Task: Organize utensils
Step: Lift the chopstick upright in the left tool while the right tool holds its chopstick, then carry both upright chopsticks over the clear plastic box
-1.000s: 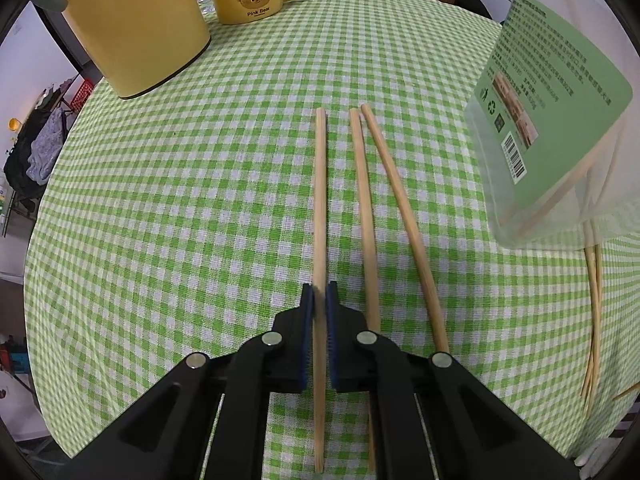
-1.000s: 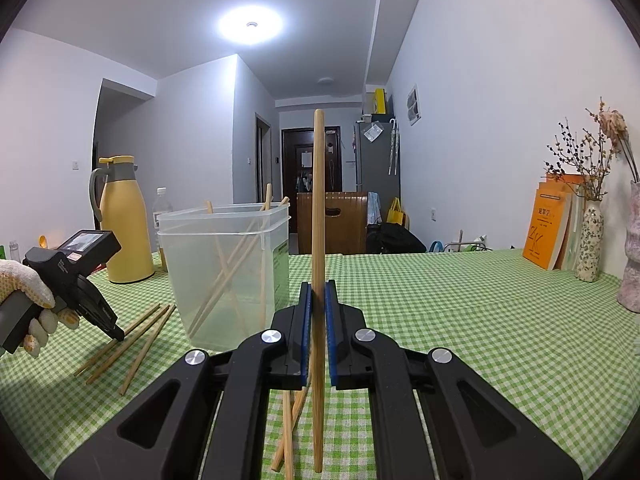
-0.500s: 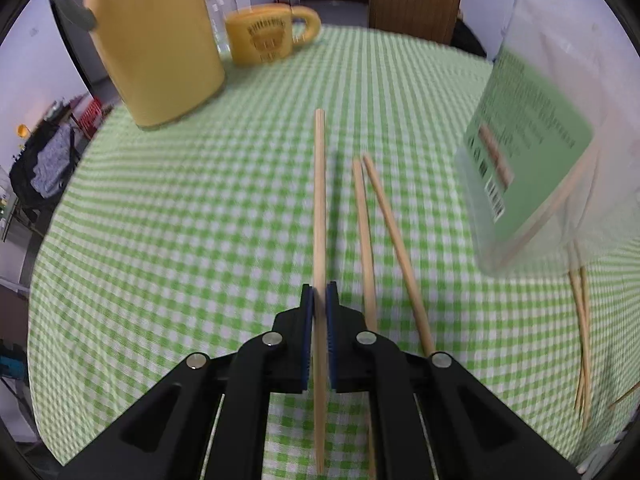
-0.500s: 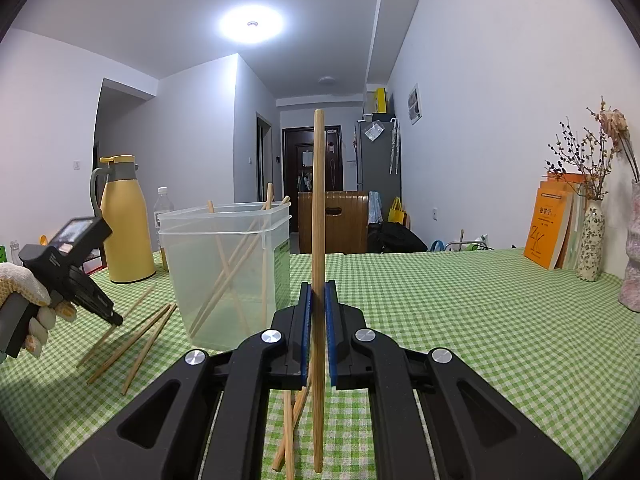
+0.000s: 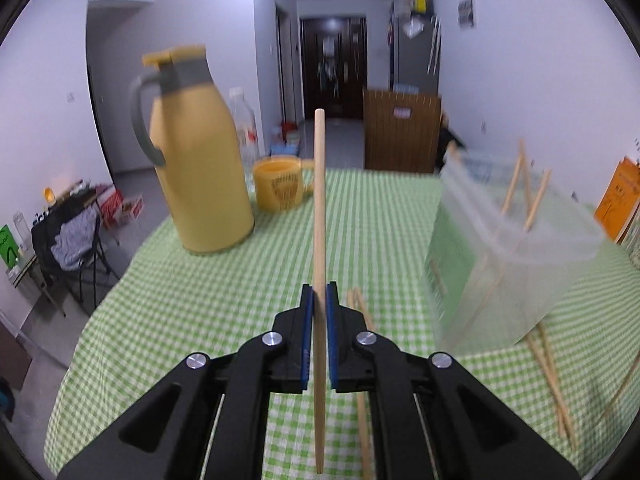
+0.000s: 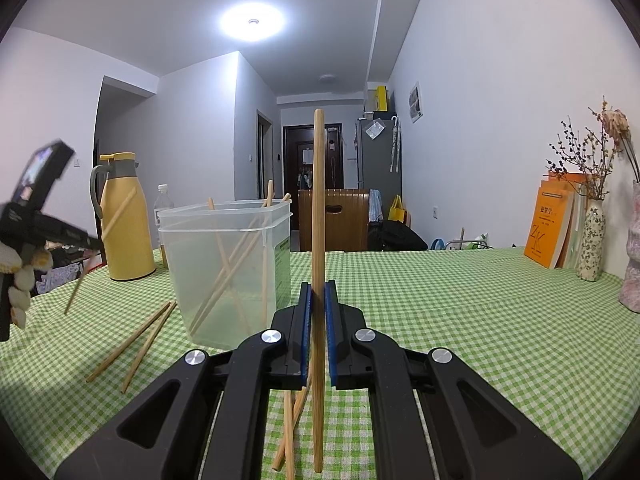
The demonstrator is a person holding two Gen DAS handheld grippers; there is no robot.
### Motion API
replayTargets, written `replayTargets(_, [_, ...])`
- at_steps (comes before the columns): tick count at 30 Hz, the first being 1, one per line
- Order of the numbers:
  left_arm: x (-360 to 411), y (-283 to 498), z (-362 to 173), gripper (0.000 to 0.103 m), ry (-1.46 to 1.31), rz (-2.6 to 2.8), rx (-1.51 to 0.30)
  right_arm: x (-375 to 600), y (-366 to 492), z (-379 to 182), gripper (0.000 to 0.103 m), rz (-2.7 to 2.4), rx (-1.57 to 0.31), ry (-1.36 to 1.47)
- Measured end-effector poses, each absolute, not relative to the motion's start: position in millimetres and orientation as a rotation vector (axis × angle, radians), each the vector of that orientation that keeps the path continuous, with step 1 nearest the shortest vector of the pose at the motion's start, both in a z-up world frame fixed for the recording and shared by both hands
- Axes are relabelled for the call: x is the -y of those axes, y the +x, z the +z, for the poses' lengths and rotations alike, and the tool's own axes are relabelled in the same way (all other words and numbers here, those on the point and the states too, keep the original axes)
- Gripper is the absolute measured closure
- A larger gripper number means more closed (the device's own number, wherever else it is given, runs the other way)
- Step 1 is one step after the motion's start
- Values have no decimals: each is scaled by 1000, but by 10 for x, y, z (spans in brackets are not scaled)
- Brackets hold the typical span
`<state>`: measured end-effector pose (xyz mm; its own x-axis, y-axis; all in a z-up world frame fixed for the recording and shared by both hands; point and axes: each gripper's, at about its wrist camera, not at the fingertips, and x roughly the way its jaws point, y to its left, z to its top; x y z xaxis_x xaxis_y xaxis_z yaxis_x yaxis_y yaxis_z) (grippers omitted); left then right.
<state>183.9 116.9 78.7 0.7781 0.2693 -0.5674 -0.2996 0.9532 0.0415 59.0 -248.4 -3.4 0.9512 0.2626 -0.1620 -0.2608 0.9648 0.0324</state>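
Above the green-checked bench [image 6: 460,320]: left gripper [image 5: 319,300] clamped on one chopstick [image 5: 319,208]; right gripper [image 6: 318,300] clamped on another chopstick [image 6: 319,208]; clear tub [image 6: 228,264] nearby.

White walls [image 6: 480,80], round ceiling light [image 6: 252,22], dark hallway door [image 6: 306,160]

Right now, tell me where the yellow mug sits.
In the left wrist view, the yellow mug stands on the green checked tablecloth, just right of the yellow thermos.

Chopsticks [image 6: 228,268] in tub [image 6: 276,264]; flask [image 6: 124,220] left behind.
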Motion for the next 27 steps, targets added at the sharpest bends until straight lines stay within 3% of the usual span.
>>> replayTargets(8, [-814,1389,1032,99,-29,301,-410,2419,584,-43,96,287,-172,-22])
replayTargets(27, [-436,1207,1178,99,-71,203,-324,2340,539,300,96,317,-134,-30])
